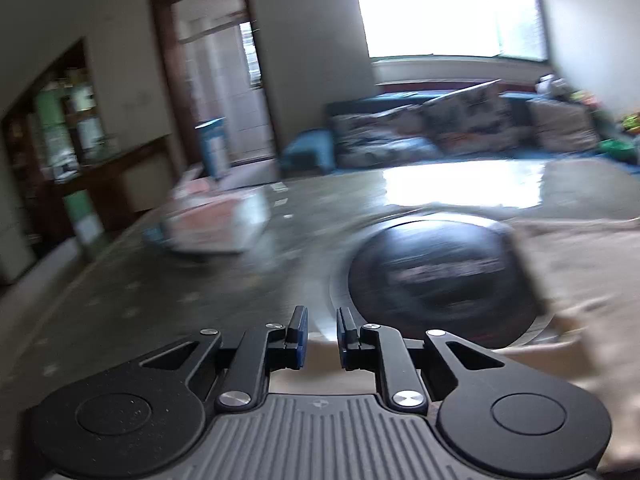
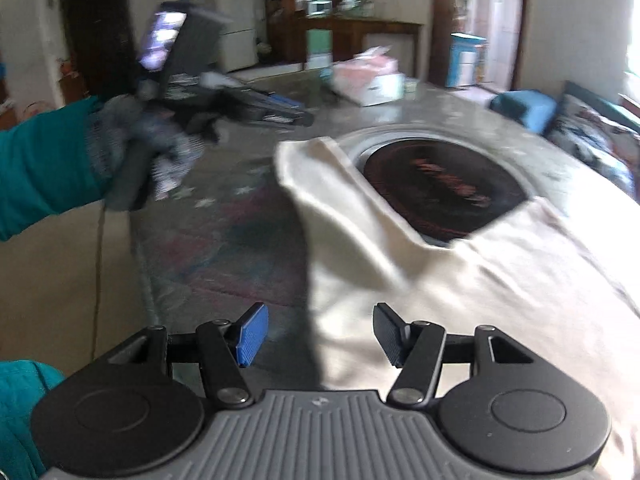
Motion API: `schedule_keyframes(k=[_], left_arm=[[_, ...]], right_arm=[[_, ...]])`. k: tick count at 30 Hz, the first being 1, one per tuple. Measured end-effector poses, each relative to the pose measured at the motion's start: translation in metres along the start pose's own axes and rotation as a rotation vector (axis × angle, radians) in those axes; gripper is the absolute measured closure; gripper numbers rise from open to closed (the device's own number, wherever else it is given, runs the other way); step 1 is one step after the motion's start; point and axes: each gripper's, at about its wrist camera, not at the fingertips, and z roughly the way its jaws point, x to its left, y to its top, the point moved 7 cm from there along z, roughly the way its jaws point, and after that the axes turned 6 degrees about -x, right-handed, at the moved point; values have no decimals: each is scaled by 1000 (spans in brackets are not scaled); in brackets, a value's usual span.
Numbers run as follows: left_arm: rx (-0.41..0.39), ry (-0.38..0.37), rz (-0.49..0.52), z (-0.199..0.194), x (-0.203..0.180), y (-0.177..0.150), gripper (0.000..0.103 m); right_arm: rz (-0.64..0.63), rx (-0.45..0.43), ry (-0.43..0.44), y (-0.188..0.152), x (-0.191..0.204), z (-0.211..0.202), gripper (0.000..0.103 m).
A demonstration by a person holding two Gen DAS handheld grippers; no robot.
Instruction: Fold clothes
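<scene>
Two tools hang above a glossy grey-green star-patterned bench point(image 2: 224, 240). The left tool point(image 1: 322, 338) has a narrow gap between its blue pads, nothing in it; the right tool point(image 2: 320, 334) is spread wide and empty. A cream cloth garment point(image 2: 460, 280) lies on the bench, partly covering a round black inset cooktop point(image 2: 440, 188). A pink-and-white box point(image 2: 370, 76) sits farther off. Behind are a blue patterned sofa point(image 1: 440, 128), bright window point(image 1: 448, 8) and wooden doorway point(image 1: 216, 80).
</scene>
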Motion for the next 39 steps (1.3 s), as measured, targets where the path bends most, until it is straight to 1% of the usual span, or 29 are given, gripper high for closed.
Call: schedule_keyframes(k=[3,6,10,13,15,18,22,23,24,25,29,31,32,33,35,37,39], left_arm=[[2,-101,1,-4,-38,6,86],[7,-181,20,-2,-77,8,86],[18,-258,50,4,-119,9,86],[44,-258,85,13,-139,3,85],[74,-239,106,21,-141,-4,85],[113,-198,137,32,-139,-15,84],[110,-196,129,24,-130,-18,84],[101,-201,130,20,-132,-17,83],[90,-208,134,15,-134,-15,77],[78,-215,139,10,-136,-12,75],[42,-277,151,-11,-154,-2,75],[27,-308,156,-19,-165,1,68],[22,-319,160,-22,-170,2,58],[18,-331,164,-24,-176,3,55],[9,-353,171,-29,-186,5,55],[13,-375,170,-31,-197,3,55],[19,-398,169,-33,-208,2,51]], right_arm=[[52,-1,-77,-10,-23,-17,44],[105,-3,-155,-21,-46,-33,44],[165,11,-217,-42,-65,-52,44],[202,26,-234,-59,-71,-59,44],[217,31,-232,-68,-71,-63,44],[228,32,-227,-80,-65,-72,44],[217,23,-226,-84,-56,-81,44],[222,14,-222,-84,-54,-83,44],[227,6,-219,-83,-52,-85,44],[232,1,-212,-83,-49,-86,44],[233,20,-180,-90,-37,-84,44],[236,25,-183,-93,-33,-85,44],[241,18,-186,-93,-33,-87,44],[250,5,-191,-92,-33,-93,44],[271,-24,-214,-91,-37,-106,44],[294,-54,-257,-92,-45,-121,44],[335,-80,-311,-97,-57,-138,44]])
